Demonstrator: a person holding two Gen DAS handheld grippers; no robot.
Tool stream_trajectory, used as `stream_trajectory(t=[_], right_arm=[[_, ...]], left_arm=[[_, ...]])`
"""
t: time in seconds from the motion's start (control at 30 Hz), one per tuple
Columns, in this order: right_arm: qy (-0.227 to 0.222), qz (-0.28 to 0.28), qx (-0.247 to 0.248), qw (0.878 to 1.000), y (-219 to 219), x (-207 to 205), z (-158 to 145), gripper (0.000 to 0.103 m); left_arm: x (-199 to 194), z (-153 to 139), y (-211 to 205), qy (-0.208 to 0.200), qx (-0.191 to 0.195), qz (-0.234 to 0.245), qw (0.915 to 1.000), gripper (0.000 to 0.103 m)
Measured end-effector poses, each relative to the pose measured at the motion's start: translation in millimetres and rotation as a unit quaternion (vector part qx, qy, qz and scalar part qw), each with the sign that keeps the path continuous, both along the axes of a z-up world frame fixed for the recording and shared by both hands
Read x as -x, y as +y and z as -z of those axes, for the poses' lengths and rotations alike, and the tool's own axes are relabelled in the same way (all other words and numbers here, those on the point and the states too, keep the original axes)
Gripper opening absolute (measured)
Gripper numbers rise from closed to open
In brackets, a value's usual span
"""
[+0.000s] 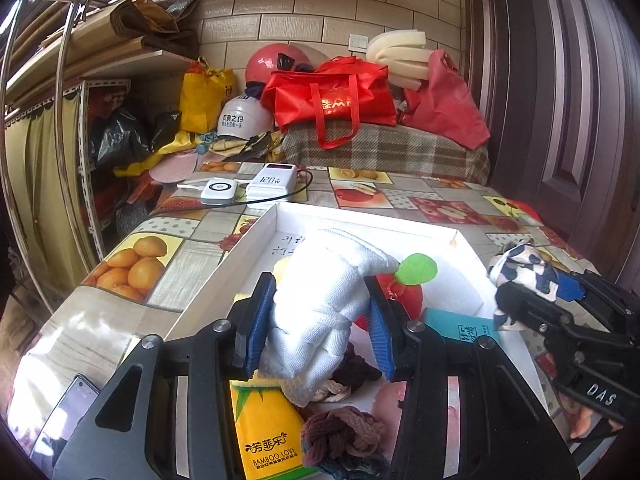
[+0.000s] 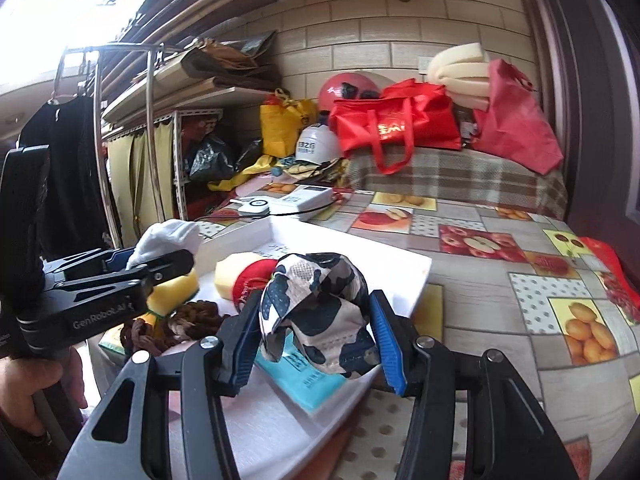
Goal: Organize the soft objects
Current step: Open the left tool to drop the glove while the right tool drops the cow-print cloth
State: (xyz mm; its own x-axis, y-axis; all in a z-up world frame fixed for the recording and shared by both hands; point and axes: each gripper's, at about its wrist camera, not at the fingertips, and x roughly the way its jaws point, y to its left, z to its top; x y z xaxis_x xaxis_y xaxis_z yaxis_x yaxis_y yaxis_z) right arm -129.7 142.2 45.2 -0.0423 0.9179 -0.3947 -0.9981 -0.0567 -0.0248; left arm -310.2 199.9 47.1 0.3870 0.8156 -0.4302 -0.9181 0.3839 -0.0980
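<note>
Right, quick notes:

Bench (image 2: 480, 344): covered w/ fruit-print oilcloth, orange, apple and cherry squares; takes up most of both views.
Tray (image 1: 352, 220): white, shallow, near bench's front edge, handwriting on its floor.
In tray: red plush (image 2: 250, 278), yellow sponge (image 2: 176, 288), teal packet (image 2: 300, 376), brown knit scrunchies (image 1: 340, 432), yellow tissue pack (image 1: 268, 436) marked BAMBOO LOVE at front corner.
Left hand-held gripper (image 1: 320, 316): pinching a white folded cloth (image 1: 324, 292) between blue pads, over tray's front left part.
Right hand-held gripper (image 2: 316, 336): pinching a black-and-white patterned cloth (image 2: 316, 308), bunched up, over tray's front right edge.
Bench far edge: two white power banks (image 1: 256, 186) w/ black cable, left corner.
Phone (image 1: 64, 420): front left bench corner, screen dark.
Behind bench: plaid-covered surface (image 1: 384, 148) w/ red bags (image 1: 332, 98), foam pieces (image 1: 396, 56), red helmet, white helmet (image 1: 244, 118), yellow bag.
Room: tan brick-tile wall (image 1: 304, 4), dark wood door (image 1: 568, 80) at right, shelving w/ curtain and metal rack at left; black garment hangs there in right wrist view.
Person: a hand (image 2: 32, 392) on left gripper's handle.
</note>
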Motion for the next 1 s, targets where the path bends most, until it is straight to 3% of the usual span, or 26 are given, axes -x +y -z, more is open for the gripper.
stream_trajectory(t=[0.3,0.4,0.47,0.5,0.57,0.67,0.8,1.0], right_arm=[[0.006,0.006,0.012,1.0,20.6,3.5,2.5,0.054],[0.008,0.018,0.019,1.0,29.2,2.1,3.4,0.054],[0.005,0.023,0.03,0.999,34.0,2.6,5.1,0.063],[0.003,0.026,0.032,0.999,34.5,3.1,5.4,0.078],[0.009,0.032,0.025,0.999,31.5,1.2,4.4,0.083],[0.015,0.035,0.022,0.999,29.6,-2.6,4.8,0.089],[0.023,0.038,0.013,0.999,25.7,-6.2,3.5,0.103],[0.023,0.038,-0.019,0.999,14.4,-5.7,-1.3,0.103]], left_arm=[[-1.6,0.1,6.5,0.007,0.001,-0.003,1.0,0.044],[-6.4,1.5,11.9,0.021,0.006,-0.01,0.9997,0.048],[-7.5,1.5,12.2,0.027,0.006,-0.021,0.9994,0.069],[-7.4,1.3,12.4,0.029,0.006,-0.026,0.9992,0.076],[-3.5,1.5,13.7,0.023,0.009,-0.037,0.999,0.088],[-0.7,1.0,12.5,0.017,0.006,-0.045,0.9988,0.094],[-0.2,-1.8,5.3,0.016,-0.014,-0.051,0.9985,0.094],[-0.9,-5.3,-5.8,0.015,-0.044,-0.051,0.9976,0.095]])
